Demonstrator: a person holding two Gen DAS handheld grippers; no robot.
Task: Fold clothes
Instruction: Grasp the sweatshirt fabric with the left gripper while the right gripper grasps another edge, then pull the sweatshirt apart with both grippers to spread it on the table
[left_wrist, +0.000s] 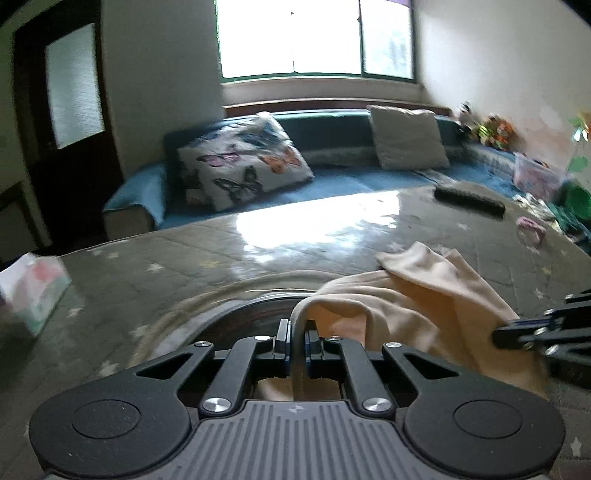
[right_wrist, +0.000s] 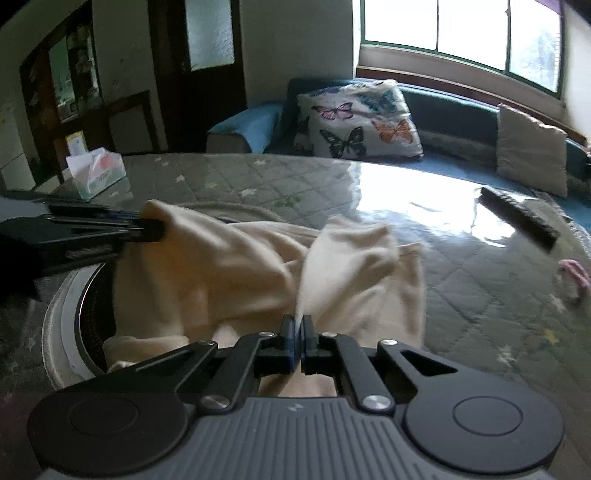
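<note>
Here, at the bottom centre of each view, the left gripper (left_wrist: 295, 341) and right gripper (right_wrist: 298, 332) each pinch a fold of the cream garment (right_wrist: 229, 273), likely to spread it for folding. It sags between them over the glass-topped table (left_wrist: 207, 254), lower middle. Farther off, a tissue box (right_wrist: 96, 171) sits upper left.

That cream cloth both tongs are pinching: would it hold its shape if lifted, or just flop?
The cream cloth probably flops: it sags in soft folds between the left tongs and right tongs. It looks light, since narrow pinches hold it. It seems unlikely to slip.
</note>
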